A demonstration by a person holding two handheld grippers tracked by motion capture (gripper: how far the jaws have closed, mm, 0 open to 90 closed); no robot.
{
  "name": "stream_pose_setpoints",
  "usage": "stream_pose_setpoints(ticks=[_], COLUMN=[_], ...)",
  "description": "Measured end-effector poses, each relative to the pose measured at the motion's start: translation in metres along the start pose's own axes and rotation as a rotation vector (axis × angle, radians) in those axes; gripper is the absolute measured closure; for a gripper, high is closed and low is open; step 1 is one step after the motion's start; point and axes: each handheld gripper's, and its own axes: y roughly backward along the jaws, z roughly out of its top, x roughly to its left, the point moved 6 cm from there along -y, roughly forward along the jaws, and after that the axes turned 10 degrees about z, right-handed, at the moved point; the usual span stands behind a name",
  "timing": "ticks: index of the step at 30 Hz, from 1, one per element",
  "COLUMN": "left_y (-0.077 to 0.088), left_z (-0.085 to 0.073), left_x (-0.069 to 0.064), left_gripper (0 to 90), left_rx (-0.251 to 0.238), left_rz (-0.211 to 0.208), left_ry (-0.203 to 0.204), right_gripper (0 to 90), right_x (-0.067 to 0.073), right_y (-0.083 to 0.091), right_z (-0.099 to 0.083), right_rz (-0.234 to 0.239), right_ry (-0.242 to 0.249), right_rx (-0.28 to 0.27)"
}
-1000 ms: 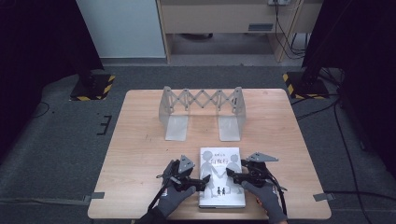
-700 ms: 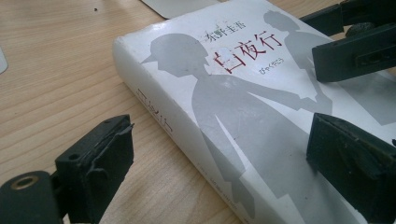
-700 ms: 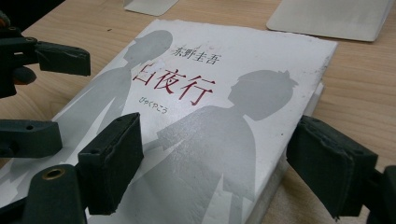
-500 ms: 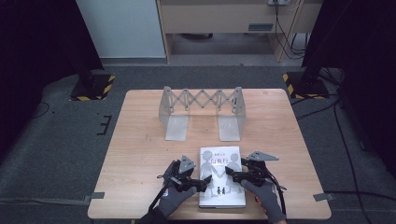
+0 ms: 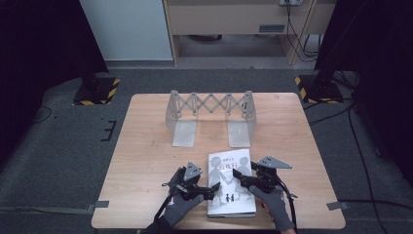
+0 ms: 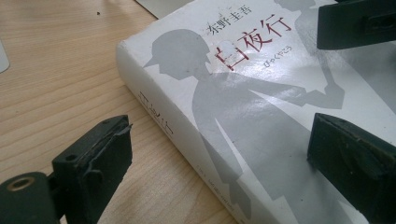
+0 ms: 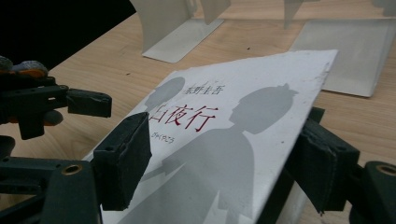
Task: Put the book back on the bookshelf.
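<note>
A white book [image 5: 231, 187] with grey silhouettes and red title characters lies flat near the table's front edge. My left gripper [image 5: 207, 188] is at its left side and stands open. In the left gripper view, the left gripper [image 6: 224, 163] has one jaw on the table beside the book's spine [image 6: 187, 140] and the other over the cover. My right gripper [image 5: 242, 175] is over the book's right half. Its jaws have just been closing but still stand apart, with the raised front cover [image 7: 243, 135] between them.
A grey metal expanding bookend rack [image 5: 209, 114] stands upright at the table's far middle, with two flat base plates [image 5: 184, 133] facing the book. The wooden table [image 5: 146, 146] has bare room to the left and right. Its front edge lies just behind both hands.
</note>
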Motion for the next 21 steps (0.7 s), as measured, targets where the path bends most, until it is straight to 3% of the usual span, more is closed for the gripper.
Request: stream_pose_setpoints(ticks=[9, 21], left_y=[0.000, -0.001], left_z=[-0.001, -0.002], left_x=[0.000, 0.002], left_gripper=[5.3, 3.2], left_rx=[-0.007, -0.013], left_rz=[-0.002, -0.001], left_ry=[0.005, 0.013], right_gripper=[26.1, 33.9], right_x=[0.003, 0.004], right_y=[-0.006, -0.013], right_z=[-0.005, -0.007], right_rz=[0.028, 0.082], right_ry=[-0.029, -0.094], right_rx=[0.025, 0.039])
